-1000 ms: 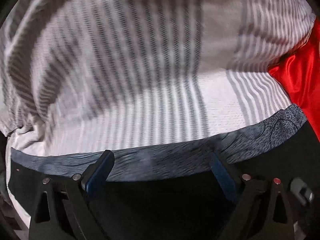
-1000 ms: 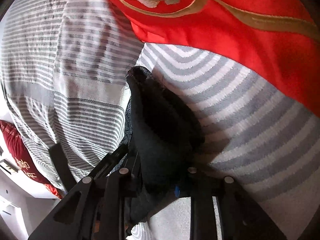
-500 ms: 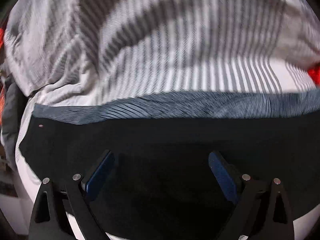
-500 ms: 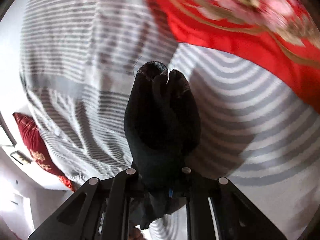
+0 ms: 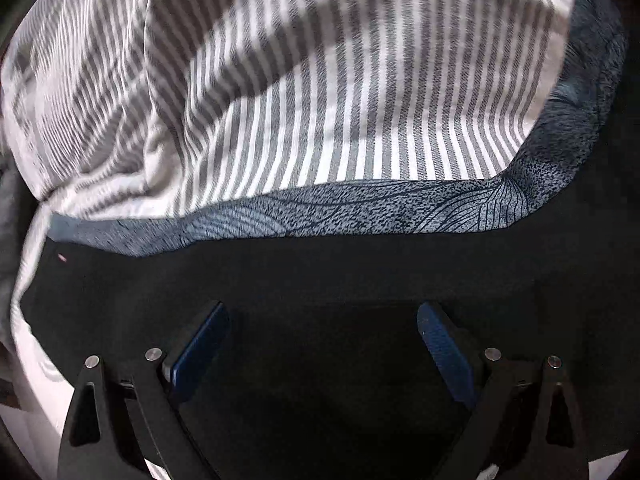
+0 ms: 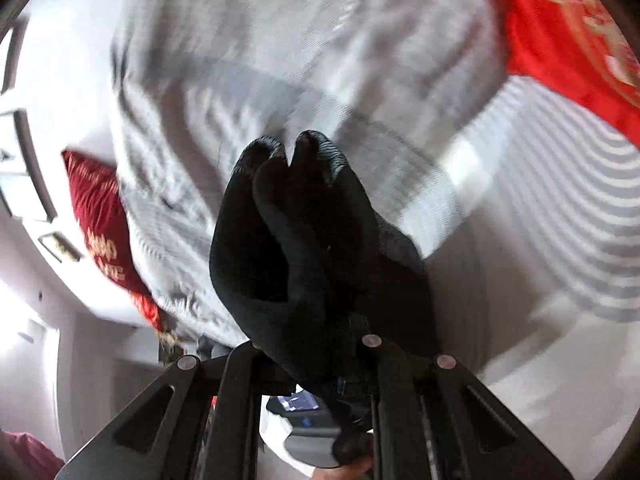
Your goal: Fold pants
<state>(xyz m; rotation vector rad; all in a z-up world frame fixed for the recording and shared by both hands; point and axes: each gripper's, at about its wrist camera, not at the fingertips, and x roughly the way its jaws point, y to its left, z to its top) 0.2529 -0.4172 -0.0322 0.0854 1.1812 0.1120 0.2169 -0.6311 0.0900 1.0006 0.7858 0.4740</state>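
The black pants (image 5: 320,276) lie spread on the striped bed, with a blue-grey patterned band (image 5: 360,212) along their far edge. My left gripper (image 5: 322,340) is open, its blue pads hovering over the black cloth with nothing between them. My right gripper (image 6: 316,360) is shut on a bunched fold of the black pants (image 6: 296,232) and holds it raised above the bed; the cloth hides its fingertips.
A grey-and-white striped bed cover (image 5: 320,80) fills the far side of the left wrist view. A red embroidered quilt (image 6: 568,40) lies at the upper right of the right wrist view. A red pillow (image 6: 100,216) sits at the bed's left edge by a white wall.
My left gripper has moved back over the black cloth, still open. My right gripper has lifted its bunch of pants higher and swung left; the red quilt has slid to the right.
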